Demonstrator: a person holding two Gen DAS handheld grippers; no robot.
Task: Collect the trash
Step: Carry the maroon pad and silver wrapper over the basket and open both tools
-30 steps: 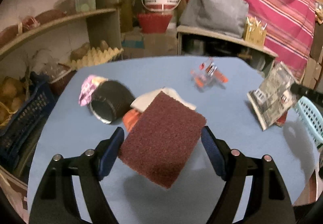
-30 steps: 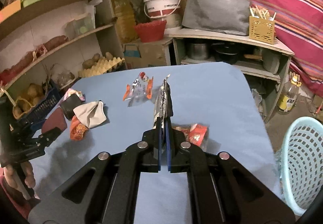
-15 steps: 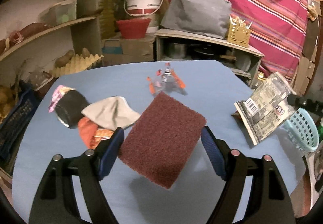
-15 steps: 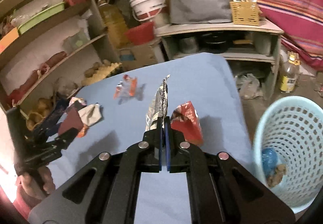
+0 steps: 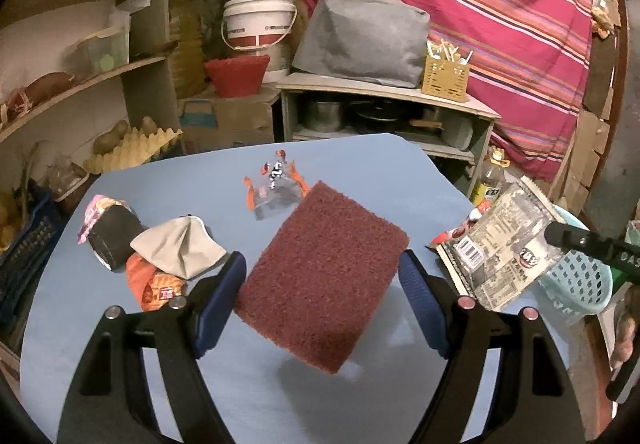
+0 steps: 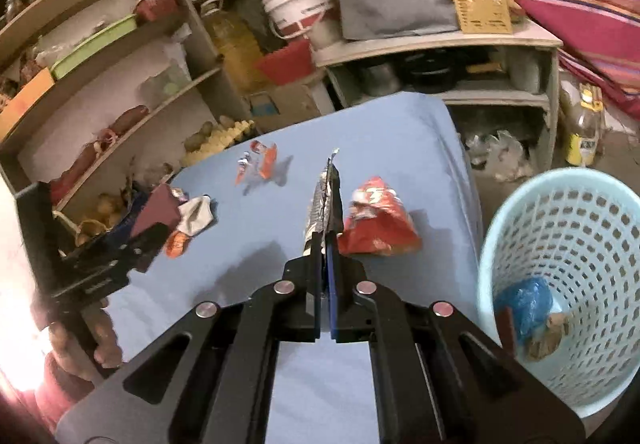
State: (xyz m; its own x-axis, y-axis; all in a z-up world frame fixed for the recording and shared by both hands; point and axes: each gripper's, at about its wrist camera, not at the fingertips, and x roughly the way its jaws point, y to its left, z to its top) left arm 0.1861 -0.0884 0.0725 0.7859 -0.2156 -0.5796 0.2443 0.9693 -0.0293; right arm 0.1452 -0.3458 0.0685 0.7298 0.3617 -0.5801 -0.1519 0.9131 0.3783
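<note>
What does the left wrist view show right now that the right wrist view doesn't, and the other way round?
Only the left wrist view shows the printed face of the silver wrapper held by the right claw, plus the dark roll.

Only the right wrist view shows inside the light blue basket: a blue bag already there.

Both show the maroon scouring pad gripped in the left claw, the blue table and the orange-edged clear wrapper.

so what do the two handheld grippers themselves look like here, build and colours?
Both match: the left gripper and right gripper have matte black angular linkage arms with cut-out slots, round silver pivot pins and blue pads on the fingers. White lettering, not readable, marks the black body of each where the other camera sees it. No cables show. Whether a sleeve is worn cannot be told.
</note>
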